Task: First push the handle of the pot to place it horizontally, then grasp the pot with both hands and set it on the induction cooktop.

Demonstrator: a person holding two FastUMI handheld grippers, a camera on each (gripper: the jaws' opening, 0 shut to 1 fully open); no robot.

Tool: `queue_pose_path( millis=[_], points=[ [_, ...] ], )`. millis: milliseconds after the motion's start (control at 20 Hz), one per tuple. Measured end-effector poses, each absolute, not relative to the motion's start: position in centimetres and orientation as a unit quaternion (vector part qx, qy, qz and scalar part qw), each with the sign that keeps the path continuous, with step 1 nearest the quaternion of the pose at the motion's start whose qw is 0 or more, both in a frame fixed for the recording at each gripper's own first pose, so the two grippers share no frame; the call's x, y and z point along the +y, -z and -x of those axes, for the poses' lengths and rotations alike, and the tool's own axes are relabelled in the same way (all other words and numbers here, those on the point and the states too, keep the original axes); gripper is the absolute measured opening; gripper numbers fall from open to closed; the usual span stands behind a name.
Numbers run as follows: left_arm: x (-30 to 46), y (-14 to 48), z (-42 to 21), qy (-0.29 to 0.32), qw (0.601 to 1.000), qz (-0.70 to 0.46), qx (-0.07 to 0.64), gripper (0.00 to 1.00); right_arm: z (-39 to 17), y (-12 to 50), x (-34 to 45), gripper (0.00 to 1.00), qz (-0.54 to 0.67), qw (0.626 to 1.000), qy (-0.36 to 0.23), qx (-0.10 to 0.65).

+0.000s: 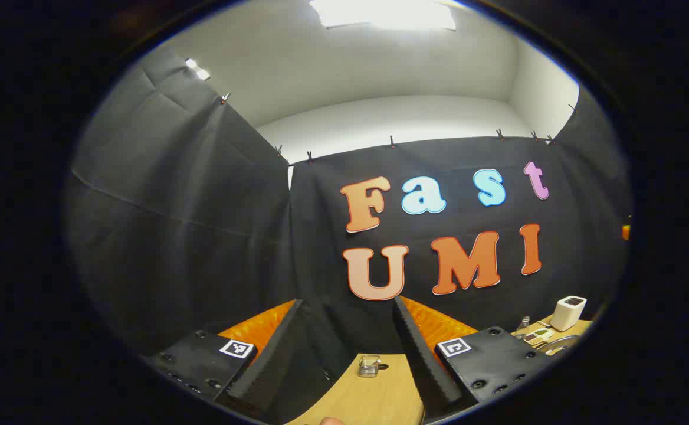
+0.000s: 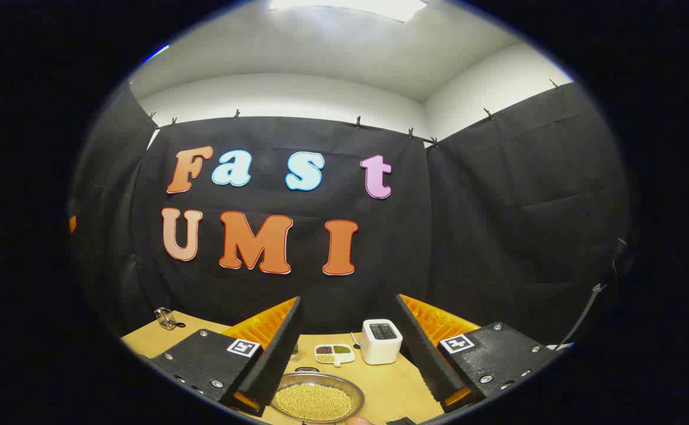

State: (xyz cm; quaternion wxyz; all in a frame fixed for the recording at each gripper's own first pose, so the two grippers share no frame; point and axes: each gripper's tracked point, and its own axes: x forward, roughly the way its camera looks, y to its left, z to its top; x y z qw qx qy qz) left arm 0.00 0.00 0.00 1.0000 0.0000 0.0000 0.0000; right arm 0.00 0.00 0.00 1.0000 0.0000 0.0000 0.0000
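My left gripper stands wide open on nothing, its ribbed black fingers backed with orange ridged plastic. Between them, far across the pale wooden table, sits a small metal spring-like piece. My right gripper gapes empty too. Near its left finger lies a shallow round steel pan of yellowish beads; beyond it, a divided white dish and a boxy white appliance. I cannot see the pot.

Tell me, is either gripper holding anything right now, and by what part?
Nothing is held. The left gripper and the right gripper are both open, with only the table showing between their fingers.
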Motion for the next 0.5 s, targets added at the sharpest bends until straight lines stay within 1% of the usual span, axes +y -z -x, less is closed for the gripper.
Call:
queue_pose_path(
  millis=[100,150,200,500],
  points=[
    [-0.5,-0.6,0.1,0.009,1.000,0.005,-0.008,0.98,0.4,-0.7,0.5,1.00,-0.007,1.000,-0.011,-0.008],
    [-0.5,-0.8,0.2,0.011,1.000,0.006,-0.012,0.97,0.6,-1.0,0.5,1.00,-0.007,1.000,-0.013,-0.013],
    [-0.5,-0.6,0.2,0.012,1.000,0.007,-0.014,0.97,0.6,-1.3,0.3,0.95,-0.007,1.000,-0.011,-0.018],
    [-0.7,-0.2,-0.1,0.024,1.000,0.015,-0.009,0.98,0.8,-1.3,-1.2,0.96,-0.018,1.000,0.002,-0.017]
  ],
)
